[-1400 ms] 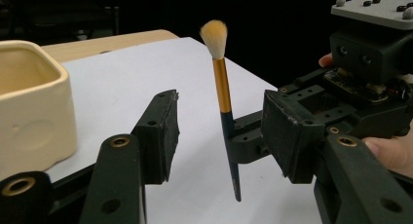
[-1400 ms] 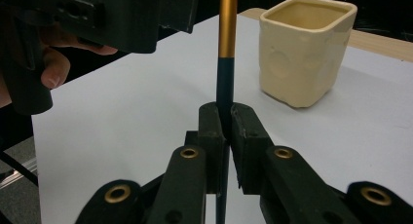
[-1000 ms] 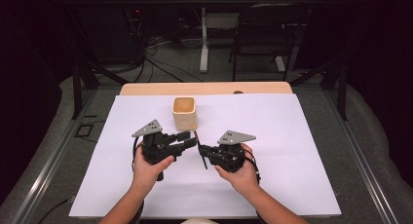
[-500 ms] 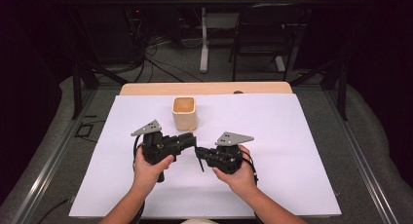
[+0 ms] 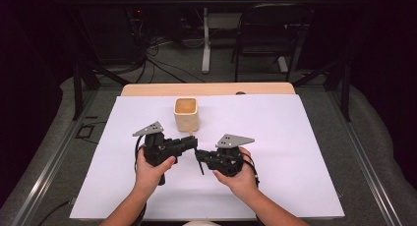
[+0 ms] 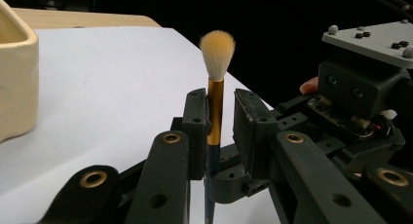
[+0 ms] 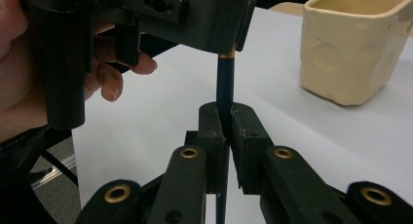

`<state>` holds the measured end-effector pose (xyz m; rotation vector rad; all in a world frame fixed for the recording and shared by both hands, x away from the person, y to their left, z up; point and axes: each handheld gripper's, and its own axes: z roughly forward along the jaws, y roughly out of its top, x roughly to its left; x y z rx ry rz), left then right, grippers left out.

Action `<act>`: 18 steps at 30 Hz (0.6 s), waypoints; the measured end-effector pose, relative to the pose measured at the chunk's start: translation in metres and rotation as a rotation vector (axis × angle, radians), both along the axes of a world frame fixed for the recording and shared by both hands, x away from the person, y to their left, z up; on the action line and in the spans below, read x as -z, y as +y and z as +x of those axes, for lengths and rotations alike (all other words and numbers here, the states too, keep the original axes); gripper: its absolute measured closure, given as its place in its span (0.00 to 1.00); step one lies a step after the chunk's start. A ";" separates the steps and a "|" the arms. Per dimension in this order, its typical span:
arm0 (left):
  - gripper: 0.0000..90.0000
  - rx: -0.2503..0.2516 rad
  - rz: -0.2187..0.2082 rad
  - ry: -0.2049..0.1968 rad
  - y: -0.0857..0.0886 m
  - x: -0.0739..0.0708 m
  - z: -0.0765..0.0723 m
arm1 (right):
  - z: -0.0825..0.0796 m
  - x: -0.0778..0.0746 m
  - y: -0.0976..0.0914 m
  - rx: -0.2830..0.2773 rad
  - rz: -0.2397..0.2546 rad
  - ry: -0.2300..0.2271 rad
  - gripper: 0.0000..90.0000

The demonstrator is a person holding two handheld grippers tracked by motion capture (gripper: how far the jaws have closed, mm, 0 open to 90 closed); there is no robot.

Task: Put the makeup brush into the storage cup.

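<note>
Right gripper view: right tool (image 7: 224,131) clamped on the dark handle of a slim gold-ferruled, pale-bristled brush (image 6: 216,73). Left tool (image 6: 216,121) jaws narrow around the ferrule, grip uncertain. Brush held above white worktop (image 5: 305,137), just beside cream square ceramic cup (image 5: 186,113). Likely hand-over under way; cup placement not yet done.

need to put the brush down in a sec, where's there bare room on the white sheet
Bare patches on the white sheet: the whole stretch right of the right gripper, the far-left part beyond the left gripper, and the far strip either side of the cream cup. Crowded: the middle, where both grippers meet on the brush just in front of the cup.
</note>
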<state>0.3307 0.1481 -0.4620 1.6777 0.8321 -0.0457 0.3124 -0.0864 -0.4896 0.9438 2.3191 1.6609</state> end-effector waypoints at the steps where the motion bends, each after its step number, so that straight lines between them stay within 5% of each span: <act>1: 0.84 -0.001 0.000 0.000 0.000 0.000 0.000 | 0.000 0.000 0.000 -0.002 -0.006 0.002 0.93; 18: 0.92 -0.013 0.006 0.003 0.002 0.001 0.000 | -0.001 0.001 0.002 -0.009 0.002 0.008 0.93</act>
